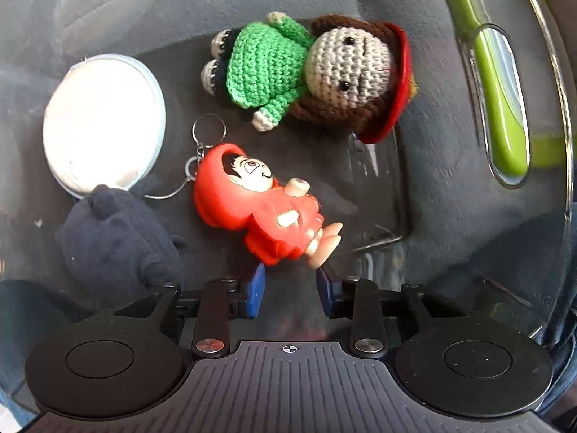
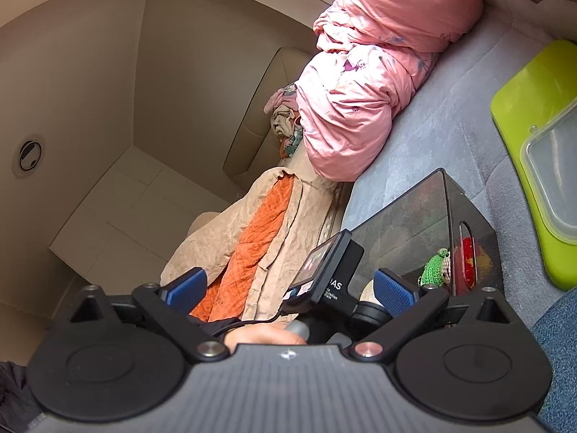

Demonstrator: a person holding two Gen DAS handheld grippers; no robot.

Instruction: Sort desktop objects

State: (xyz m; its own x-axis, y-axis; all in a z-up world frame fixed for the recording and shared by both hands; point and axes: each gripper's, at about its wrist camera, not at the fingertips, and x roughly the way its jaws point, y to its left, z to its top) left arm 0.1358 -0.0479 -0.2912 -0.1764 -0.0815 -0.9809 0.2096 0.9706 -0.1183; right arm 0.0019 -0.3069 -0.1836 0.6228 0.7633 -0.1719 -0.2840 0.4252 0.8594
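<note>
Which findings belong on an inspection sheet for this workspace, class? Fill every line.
Surface: grey fabric.
Job's things: red figure keychain, knitted doll, dark plush toy and round white case lie inside a clear bin.
Clutter: green lid, clear container, pink quilt.
Grippers: left gripper open at the keychain; right gripper open, empty.
Cables: black cable.
Surroundings: beige walls.

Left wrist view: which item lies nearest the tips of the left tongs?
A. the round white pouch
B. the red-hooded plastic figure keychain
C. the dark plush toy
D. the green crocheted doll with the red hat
B: the red-hooded plastic figure keychain lies with its feet just ahead of the open left tongs, untouched; the other items lie farther off.
</note>
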